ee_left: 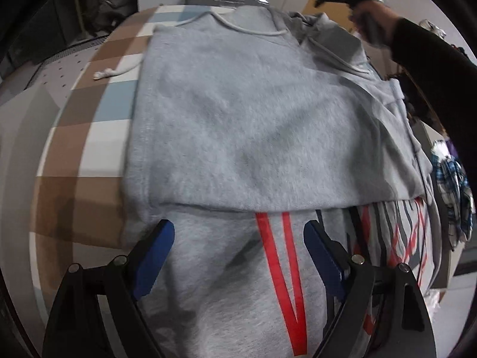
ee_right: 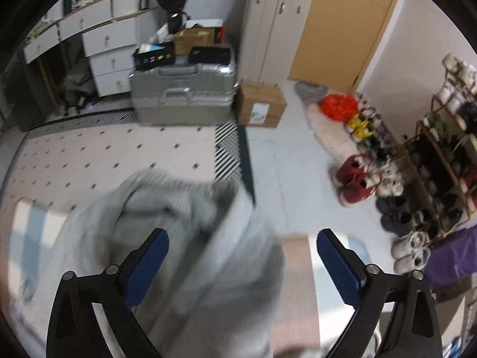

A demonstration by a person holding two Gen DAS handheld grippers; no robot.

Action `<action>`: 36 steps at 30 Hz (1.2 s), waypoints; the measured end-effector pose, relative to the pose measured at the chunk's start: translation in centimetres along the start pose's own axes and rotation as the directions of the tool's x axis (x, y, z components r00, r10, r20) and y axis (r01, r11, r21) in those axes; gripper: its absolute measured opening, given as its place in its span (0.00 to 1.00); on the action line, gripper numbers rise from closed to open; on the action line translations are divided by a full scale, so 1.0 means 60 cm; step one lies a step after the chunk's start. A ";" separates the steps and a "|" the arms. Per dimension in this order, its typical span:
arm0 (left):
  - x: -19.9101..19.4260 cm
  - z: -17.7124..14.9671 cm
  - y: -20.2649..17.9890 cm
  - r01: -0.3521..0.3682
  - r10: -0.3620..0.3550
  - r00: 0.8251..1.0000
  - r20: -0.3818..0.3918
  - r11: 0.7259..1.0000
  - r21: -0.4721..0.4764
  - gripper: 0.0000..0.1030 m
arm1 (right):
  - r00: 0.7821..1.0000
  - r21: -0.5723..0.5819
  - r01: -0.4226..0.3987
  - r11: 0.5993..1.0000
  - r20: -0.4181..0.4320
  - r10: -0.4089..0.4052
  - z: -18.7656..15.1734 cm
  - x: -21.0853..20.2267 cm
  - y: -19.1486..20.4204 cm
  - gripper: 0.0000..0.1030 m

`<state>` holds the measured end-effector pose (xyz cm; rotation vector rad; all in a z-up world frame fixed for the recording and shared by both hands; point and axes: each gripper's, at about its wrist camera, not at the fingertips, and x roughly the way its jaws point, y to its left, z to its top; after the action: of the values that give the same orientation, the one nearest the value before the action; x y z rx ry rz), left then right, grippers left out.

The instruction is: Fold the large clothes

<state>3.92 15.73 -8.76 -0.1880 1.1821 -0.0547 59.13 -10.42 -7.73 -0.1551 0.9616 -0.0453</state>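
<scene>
- Because the gray hoodie (ee_left: 253,125) is big, thick and soft, it looks floppy and a bit heavy, so it will sag and bunch if it is lifted by one spot only.
- It lies flat on the checked bench (ee_left: 89,137), partly folded, with one gray flap laid over the part with red stripes.
- The best places to take hold look like the edges and corners, such as the bottom hem just ahead of the left tool (ee_left: 238,244), where the cloth is thick and will not slip much.
- The left tool is open, with gray cloth between its blue pads, and it grips nothing.
- The right tool (ee_right: 243,253) is open too, up above the far, bunched end of the hoodie, and it holds nothing.
- A silver case (ee_right: 182,92) and a cardboard box (ee_right: 261,107) sit on the floor past the bench, well apart.
- Shoes (ee_right: 357,179) line the wall, also out of the way.
- The white cord (ee_left: 119,71) trails loose on the bench and could snag.
</scene>
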 end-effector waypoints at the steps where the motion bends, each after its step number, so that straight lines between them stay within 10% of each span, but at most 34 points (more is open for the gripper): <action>1: 0.004 0.000 0.001 -0.004 0.004 1.000 -0.002 1.000 0.006 0.83 | 1.000 0.007 0.009 1.000 0.005 -0.009 0.004 0.012 0.001 0.96; 4: 0.010 -0.003 0.009 -0.013 0.013 1.000 -0.009 1.000 -0.004 0.83 | 0.999 0.000 0.038 0.999 -0.016 -0.038 0.000 0.041 0.012 0.67; 6: 0.011 -0.008 0.012 -0.003 0.003 1.000 -0.017 1.000 -0.024 0.83 | 0.994 -0.018 0.044 0.999 -0.096 -0.046 -0.007 0.058 0.020 0.18; 8: 0.008 -0.007 0.011 0.001 -0.001 1.000 -0.010 0.999 -0.038 0.83 | 0.996 -0.016 0.040 0.999 -0.079 -0.041 -0.015 0.041 0.022 0.13; 14: -0.012 -0.005 -0.003 -0.043 0.043 0.997 0.060 0.999 -0.006 0.83 | 0.969 -0.222 0.163 0.961 0.218 -0.114 -0.047 -0.110 0.052 0.11; 22: -0.029 0.005 0.002 -0.064 0.073 0.985 0.157 0.996 -0.059 0.83 | 0.825 -0.400 0.201 0.894 0.561 0.066 -0.255 -0.355 0.079 0.11; 25: -0.033 0.005 0.014 -0.074 0.088 0.982 0.168 0.993 -0.087 0.83 | 0.844 -0.451 0.111 0.886 0.514 0.156 -0.372 -0.388 0.074 0.11; 32: -0.033 0.014 0.041 -0.063 0.093 0.978 0.187 0.985 -0.163 0.83 | 0.971 -0.436 0.003 0.900 0.216 0.102 -0.472 -0.307 0.061 0.15; 36: -0.026 0.016 0.042 -0.056 0.084 0.981 0.175 0.985 -0.163 0.83 | 0.970 -0.443 0.032 0.896 0.232 0.079 -0.448 -0.311 0.057 0.71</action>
<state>4.10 18.53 -7.43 -0.2846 1.0097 0.1168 26.35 -8.04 -8.18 -0.5602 0.7128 0.2157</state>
